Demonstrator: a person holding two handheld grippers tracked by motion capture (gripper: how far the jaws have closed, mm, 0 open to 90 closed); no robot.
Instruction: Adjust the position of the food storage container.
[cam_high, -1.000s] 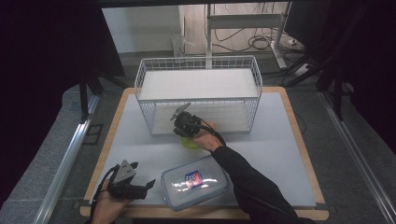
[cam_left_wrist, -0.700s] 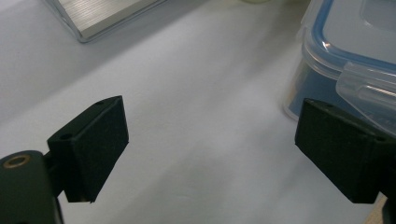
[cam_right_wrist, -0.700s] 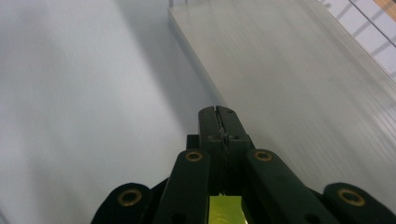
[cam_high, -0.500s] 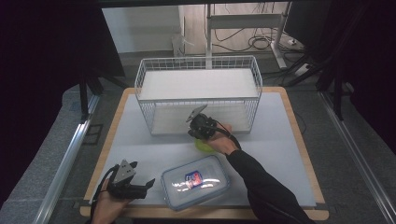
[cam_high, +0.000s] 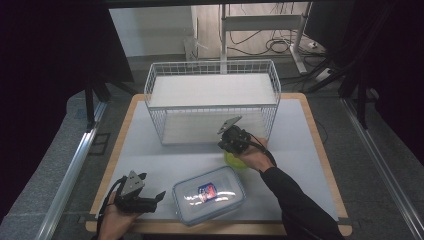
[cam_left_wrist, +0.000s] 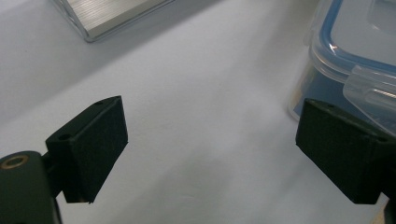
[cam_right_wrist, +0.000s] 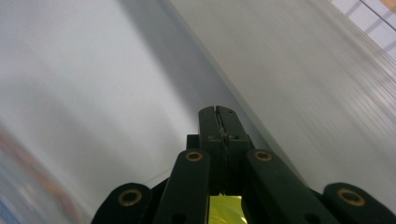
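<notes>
My right gripper (cam_high: 226, 148) hovers over the table just in front of the white wire basket (cam_high: 150, 95). Its jaws are pressed together in the right gripper view (cam_right_wrist: 218, 112), and a thin yellow-green packet (cam_right_wrist: 226, 211) shows between them at their base. That packet (cam_high: 234, 160) hangs under the hand in the high view. The left gripper (cam_high: 156, 196) rests near the table's front left corner and points at a clear lidded container (cam_high: 209, 195). Its jaws stand wide open (cam_left_wrist: 210, 154) with bare table between them, and the container (cam_left_wrist: 355, 46) lies beside one jaw.
The wire basket has a white shelf and stands at the back of the white table top (cam_high: 300, 150), which has a wooden rim. A brushed metal bar (cam_left_wrist: 116, 14) lies ahead of the left gripper. Dark floor and rails (cam_high: 70, 170) flank the table.
My right hand has carried the yellow-green packet to the right along the front of the basket. The left gripper and the container have stayed put.
</notes>
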